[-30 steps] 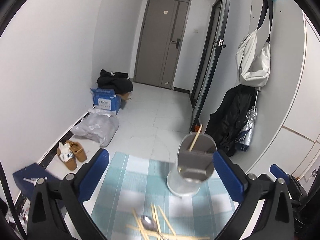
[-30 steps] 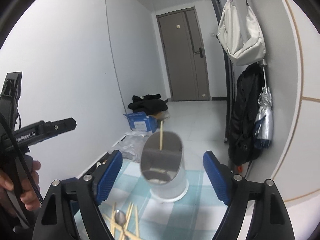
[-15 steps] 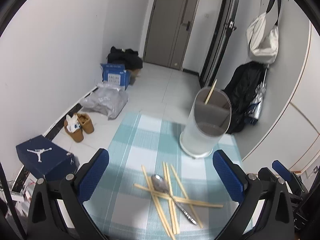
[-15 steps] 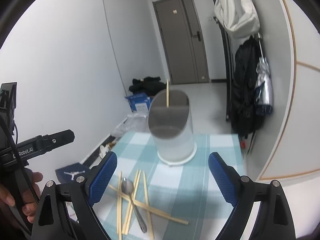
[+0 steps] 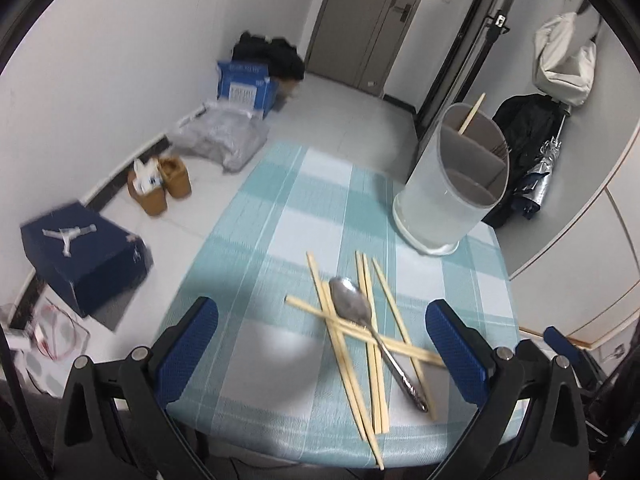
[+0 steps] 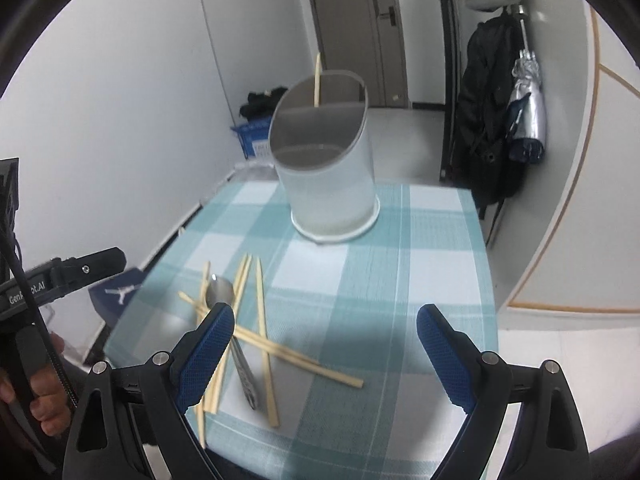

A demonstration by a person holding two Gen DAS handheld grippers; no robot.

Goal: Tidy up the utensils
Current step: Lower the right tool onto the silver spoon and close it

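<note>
A pile of several wooden chopsticks (image 5: pixel 372 340) with a metal spoon (image 5: pixel 354 304) on top lies near the front of a teal checked tablecloth (image 5: pixel 280 240). A translucent divided utensil holder (image 5: pixel 452 200) stands at the far right, with one chopstick (image 5: pixel 472 114) in it. My left gripper (image 5: pixel 322 348) is open and empty, above the front edge with the pile between its fingers. My right gripper (image 6: pixel 326 356) is open and empty, with the chopsticks (image 6: pixel 264 320), spoon (image 6: pixel 220 292) and holder (image 6: pixel 328 184) ahead of it.
The table is small, with edges close on all sides. On the floor to the left are a dark blue shoe box (image 5: pixel 80 248), brown shoes (image 5: pixel 160 184) and bags (image 5: pixel 224 136). A wall with a hung coat and umbrella (image 5: pixel 536 160) is right of the table.
Both grippers have tilted down and pulled back, so the chopstick pile and the spoon now show in full. The holder now sits farther away in both views. Nothing was grasped.
</note>
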